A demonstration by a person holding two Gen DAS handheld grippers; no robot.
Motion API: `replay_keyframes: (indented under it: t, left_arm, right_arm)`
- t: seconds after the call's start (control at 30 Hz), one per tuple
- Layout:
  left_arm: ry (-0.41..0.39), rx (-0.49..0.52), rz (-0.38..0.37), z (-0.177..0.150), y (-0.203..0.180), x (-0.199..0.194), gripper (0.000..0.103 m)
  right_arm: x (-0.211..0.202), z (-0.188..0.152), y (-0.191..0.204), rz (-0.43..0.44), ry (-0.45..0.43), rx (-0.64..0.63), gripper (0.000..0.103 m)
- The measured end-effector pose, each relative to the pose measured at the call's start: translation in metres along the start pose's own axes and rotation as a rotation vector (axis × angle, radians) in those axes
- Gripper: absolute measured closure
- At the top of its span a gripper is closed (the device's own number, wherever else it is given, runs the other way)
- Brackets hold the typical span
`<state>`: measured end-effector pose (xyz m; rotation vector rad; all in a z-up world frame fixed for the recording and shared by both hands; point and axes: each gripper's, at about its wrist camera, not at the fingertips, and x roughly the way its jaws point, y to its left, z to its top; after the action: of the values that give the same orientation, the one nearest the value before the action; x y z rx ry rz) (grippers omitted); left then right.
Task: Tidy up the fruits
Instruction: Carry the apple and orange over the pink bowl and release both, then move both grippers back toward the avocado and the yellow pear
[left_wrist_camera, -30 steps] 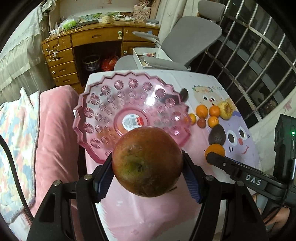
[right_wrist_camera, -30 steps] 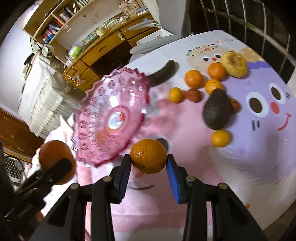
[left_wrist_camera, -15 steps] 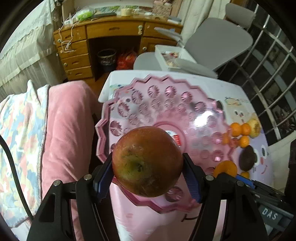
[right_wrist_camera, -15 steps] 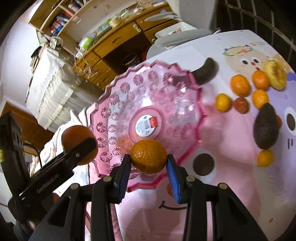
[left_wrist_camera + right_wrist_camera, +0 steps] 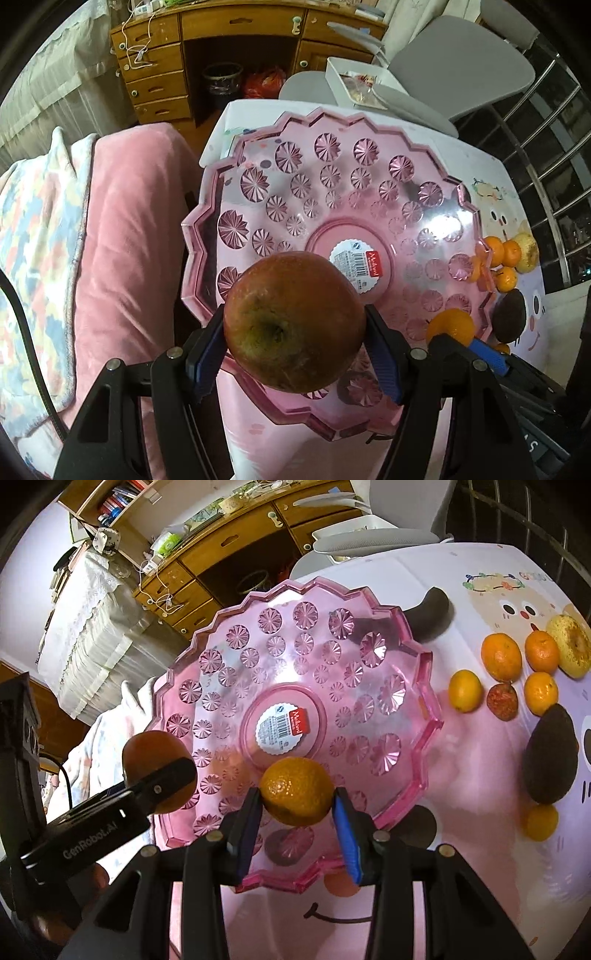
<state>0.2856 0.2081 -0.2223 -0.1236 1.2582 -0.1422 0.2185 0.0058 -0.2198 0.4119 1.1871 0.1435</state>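
Both over pink dish [image 5: 424, 686]. Left tool [image 5: 295, 347] pinching apple [image 5: 293, 321], right tool [image 5: 297, 812] pinching mandarin [image 5: 297, 792]. We judge risk: tools crowd near rim, dropped fruit rolls off onto surface [image 5: 461, 572].

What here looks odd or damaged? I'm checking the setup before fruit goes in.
The pink bowl still has its retail barcode sticker stuck in the centre, where fruit would rest. The apple in the left gripper shows rough brownish-green skin around its stem pit. Nothing is spilled.
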Motion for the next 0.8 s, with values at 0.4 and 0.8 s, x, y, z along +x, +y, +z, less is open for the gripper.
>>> replay_keyframes:
  t: [0.4, 0.8]
  left_arm:
    - [-0.086, 0.016, -0.003, -0.001, -0.007, -0.026, 0.016]
    - [-0.139, 0.026, -0.034, -0.021, -0.018, -0.062, 0.016]
  right_arm:
    - [-0.018, -0.011, 0.005, 0.008, -0.080, -0.036, 0.047]
    - [-0.051, -0.053, 0.007, -0.047, -0.162, -0.068, 0.043]
